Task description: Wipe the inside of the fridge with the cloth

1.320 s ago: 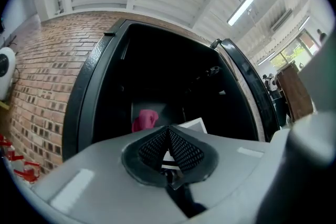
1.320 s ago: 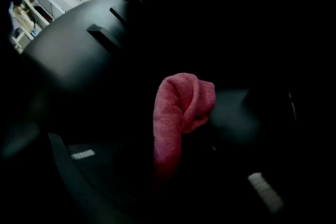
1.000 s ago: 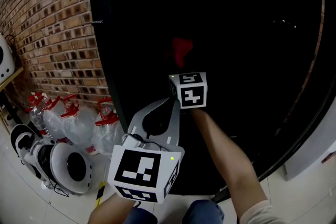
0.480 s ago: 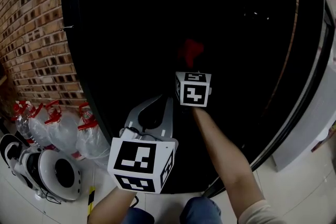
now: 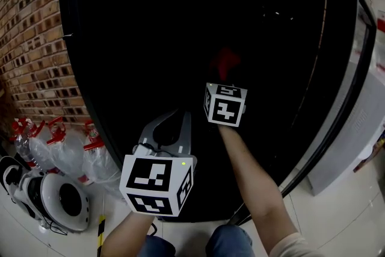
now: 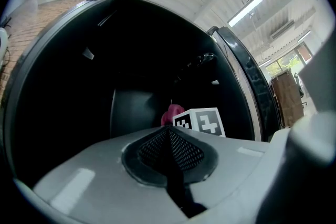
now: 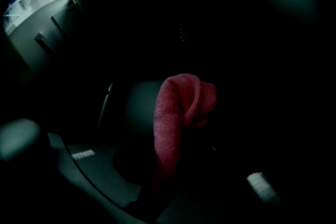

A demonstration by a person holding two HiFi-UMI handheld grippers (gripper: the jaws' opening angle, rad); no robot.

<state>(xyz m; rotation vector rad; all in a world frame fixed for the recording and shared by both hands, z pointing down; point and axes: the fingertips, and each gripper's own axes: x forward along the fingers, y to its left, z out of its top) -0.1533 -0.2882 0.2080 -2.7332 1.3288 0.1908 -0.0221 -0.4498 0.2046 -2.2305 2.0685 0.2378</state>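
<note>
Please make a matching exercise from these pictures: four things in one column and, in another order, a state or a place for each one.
Things:
1. left gripper
2. right gripper
3. cloth
4. bottles

States or places:
A. red, held up inside the dark fridge
B. outside, beside the fridge's left wall
C. shut, with nothing between the jaws
D. shut on the cloth

Pairs: 1-C, 2-D, 3-A, 4-B
</note>
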